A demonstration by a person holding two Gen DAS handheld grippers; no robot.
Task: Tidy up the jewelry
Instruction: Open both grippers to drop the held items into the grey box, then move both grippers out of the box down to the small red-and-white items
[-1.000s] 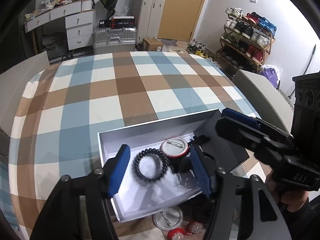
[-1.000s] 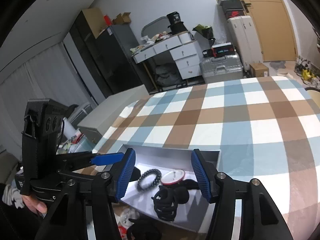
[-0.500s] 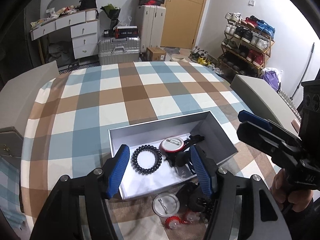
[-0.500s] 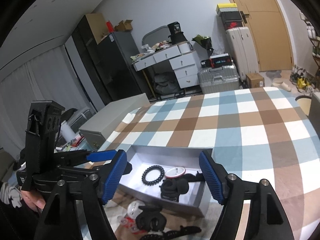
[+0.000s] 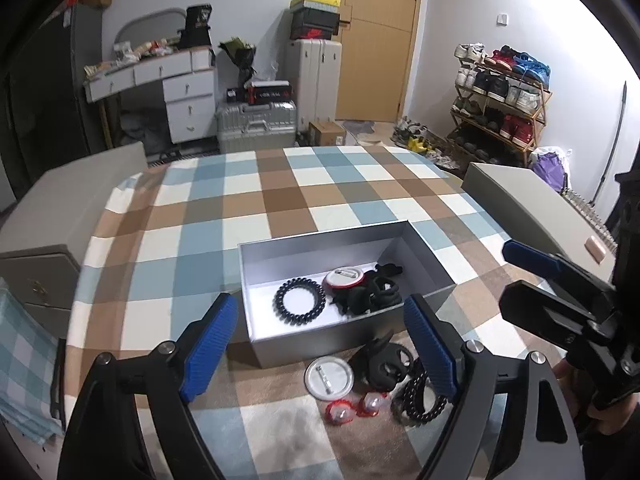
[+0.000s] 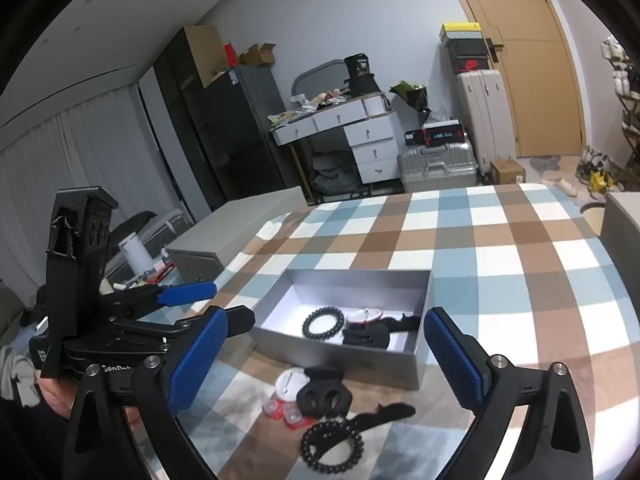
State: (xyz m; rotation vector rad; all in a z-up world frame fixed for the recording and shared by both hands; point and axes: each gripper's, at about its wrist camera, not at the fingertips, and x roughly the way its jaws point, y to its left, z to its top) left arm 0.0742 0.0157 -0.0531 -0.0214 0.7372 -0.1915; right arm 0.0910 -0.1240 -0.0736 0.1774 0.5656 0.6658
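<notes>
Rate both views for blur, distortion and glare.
Left wrist: fisheye bends the table edge, corners black, box and its contents sharp, white glare at the right wall. Right wrist: same bending, red clips smeared, box floor bright.

The left gripper (image 5: 320,344) is matte black plastic, its two long fingers faced with ribbed blue pads (image 5: 210,346) and pinned by round silver screws (image 5: 166,347) at the joints. The right gripper (image 6: 326,362) is built alike: black angular arms, blue ribbed pads (image 6: 454,362), silver screw heads (image 6: 500,361) near each pad's base. Seen from the right wrist, the left gripper's body carries a tall black block with round holes, and pale lettering on its lower bar (only partly readable). A hand (image 6: 54,398) wraps the black handle below it; a dark sleeve shows at the picture's lower left edge.
</notes>
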